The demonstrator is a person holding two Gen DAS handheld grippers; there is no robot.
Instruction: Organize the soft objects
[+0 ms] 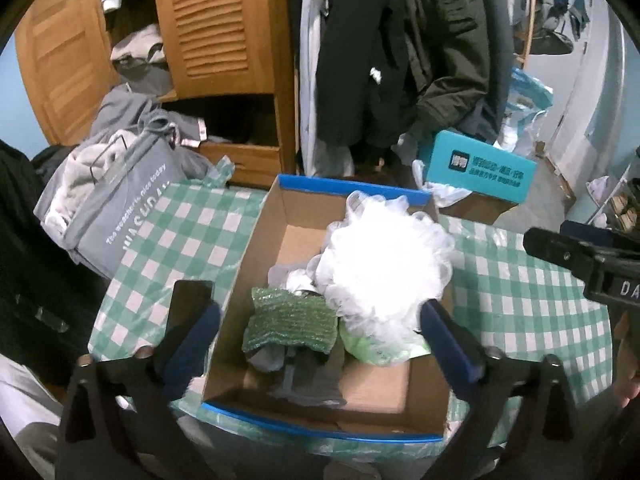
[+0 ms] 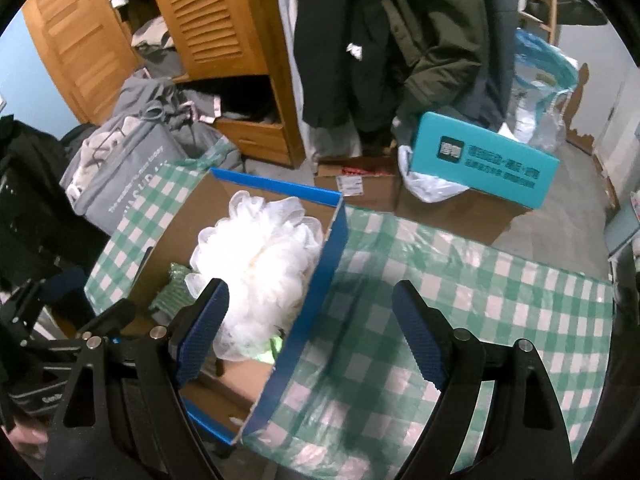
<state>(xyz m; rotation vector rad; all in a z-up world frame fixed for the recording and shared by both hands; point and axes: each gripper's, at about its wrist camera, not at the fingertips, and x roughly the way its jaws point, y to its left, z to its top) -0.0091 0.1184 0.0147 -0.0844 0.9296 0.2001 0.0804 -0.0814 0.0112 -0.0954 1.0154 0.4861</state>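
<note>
An open cardboard box with blue rim (image 1: 256, 240) (image 2: 334, 236) sits on a green checked tablecloth (image 1: 180, 232) (image 2: 460, 300). Inside lie a white mesh bath pouf (image 1: 384, 268) (image 2: 264, 248), a green sponge cloth (image 1: 292, 320) (image 2: 176, 292), a grey cloth (image 1: 308, 380) and a pale green item (image 1: 376, 346). My left gripper (image 1: 320, 336) is open and empty, its jaws straddling the box above its near half. My right gripper (image 2: 310, 332) is open and empty over the box's right wall. The right gripper's body shows at the right edge of the left wrist view (image 1: 592, 264).
A grey fabric bag of clothes (image 1: 116, 204) (image 2: 120, 176) stands left of the table. A wooden wardrobe (image 1: 216, 40) and hanging coats (image 1: 404, 48) are behind. A teal box (image 1: 480, 170) (image 2: 484, 160) on cardboard cartons sits on the floor at back right.
</note>
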